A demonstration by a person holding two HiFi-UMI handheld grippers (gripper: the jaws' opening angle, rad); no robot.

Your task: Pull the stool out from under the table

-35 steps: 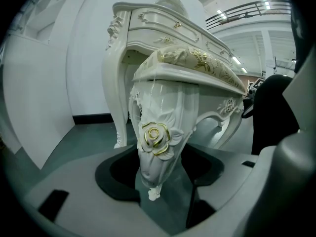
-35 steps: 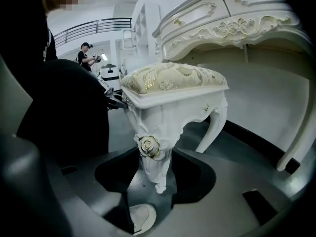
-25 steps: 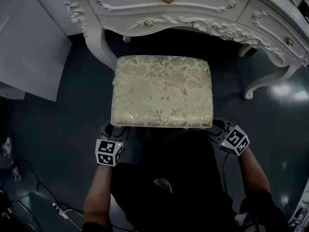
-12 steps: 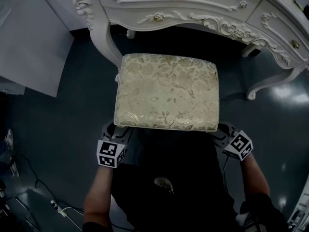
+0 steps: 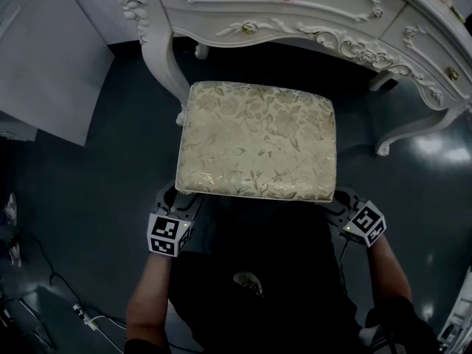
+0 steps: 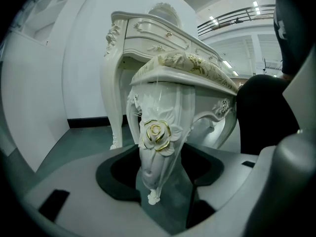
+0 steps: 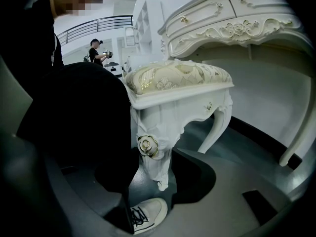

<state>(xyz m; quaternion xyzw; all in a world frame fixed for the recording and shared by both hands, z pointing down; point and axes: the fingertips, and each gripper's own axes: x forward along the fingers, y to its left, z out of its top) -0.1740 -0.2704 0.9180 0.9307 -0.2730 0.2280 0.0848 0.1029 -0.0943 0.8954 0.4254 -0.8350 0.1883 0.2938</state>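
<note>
White front legs (image 6: 159, 147) of the stool (image 5: 256, 140) sit clamped in left gripper (image 6: 161, 168) and right gripper (image 7: 150, 167) (one each), so pull evenly, straight back.

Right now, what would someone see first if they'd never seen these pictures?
The stool with its gold-flowered cushion sits in the middle, at the front edge of the curly white table. Next come the left gripper and right gripper, each closed around one front leg, by a carved gold rose.
</note>
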